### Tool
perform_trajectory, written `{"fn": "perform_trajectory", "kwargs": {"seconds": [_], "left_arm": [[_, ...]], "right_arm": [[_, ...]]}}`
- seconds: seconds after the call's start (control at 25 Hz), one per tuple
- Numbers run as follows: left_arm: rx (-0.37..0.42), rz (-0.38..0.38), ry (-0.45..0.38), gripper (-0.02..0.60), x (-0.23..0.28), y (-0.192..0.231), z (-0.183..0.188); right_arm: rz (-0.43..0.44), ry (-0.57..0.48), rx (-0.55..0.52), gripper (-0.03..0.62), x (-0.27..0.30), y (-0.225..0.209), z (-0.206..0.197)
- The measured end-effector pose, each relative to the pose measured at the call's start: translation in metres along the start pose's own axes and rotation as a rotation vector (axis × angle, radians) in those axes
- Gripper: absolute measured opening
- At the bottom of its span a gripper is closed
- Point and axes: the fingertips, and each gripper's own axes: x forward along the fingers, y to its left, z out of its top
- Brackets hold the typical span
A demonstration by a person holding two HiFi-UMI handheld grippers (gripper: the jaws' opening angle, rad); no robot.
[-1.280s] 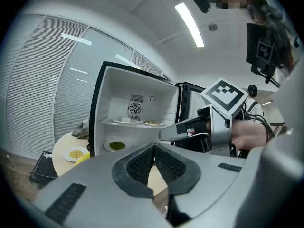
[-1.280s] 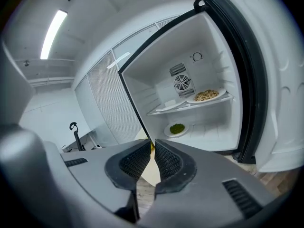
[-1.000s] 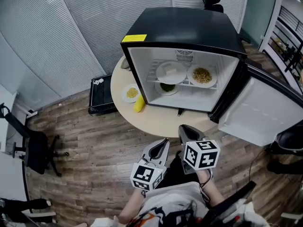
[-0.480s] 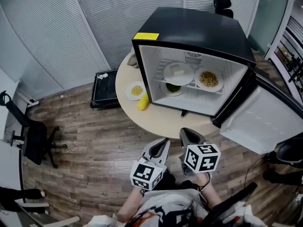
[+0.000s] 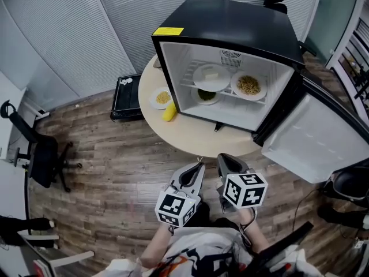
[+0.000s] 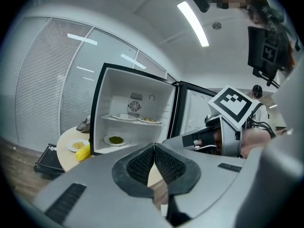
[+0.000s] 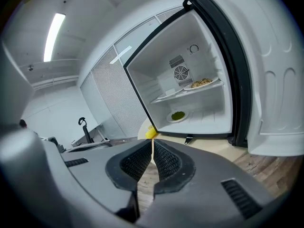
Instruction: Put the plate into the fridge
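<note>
ahead, fridge door (image 5: pixel 314 138) wide open

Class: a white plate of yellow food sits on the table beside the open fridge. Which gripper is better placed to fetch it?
Probably the left gripper: the white plate of yellow food lies left of the black fridge, on its side. The right gripper is equally shut and empty.

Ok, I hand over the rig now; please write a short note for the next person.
Left gripper: shut, empty.
Right gripper: shut, empty.
Both held short of the table.
Fridge on the table, door open.
Done: inside, two plates on the shelf, a plate with greens below.
Left: the plate of yellow food on the table, beside the corn cob, goes into the fridge.
</note>
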Motion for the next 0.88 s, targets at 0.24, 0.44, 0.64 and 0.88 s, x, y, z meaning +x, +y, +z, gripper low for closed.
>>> {"fn": "perform_trajectory", "kwargs": {"seconds": [0.24,0.44,0.64,0.88], "left_arm": [[0.015,0.015,-0.005,0.014,-0.010,-0.029,-0.001],[0.020,0.020,-0.006,0.014,-0.019,-0.053,-0.006],[0.020,0.030,-0.013,0.014,-0.028,-0.075,-0.010],[0.022,0.035,-0.027,0.014,-0.035,-0.099,-0.013]], "right_arm": [[0.022,0.000,-0.019,0.026,-0.026,-0.002,-0.007],[0.046,0.010,-0.037,0.026,-0.048,0.000,-0.021],[0.065,0.027,-0.050,0.026,-0.069,-0.001,-0.036],[0.078,0.032,-0.066,0.026,-0.092,-0.005,-0.045]]}}
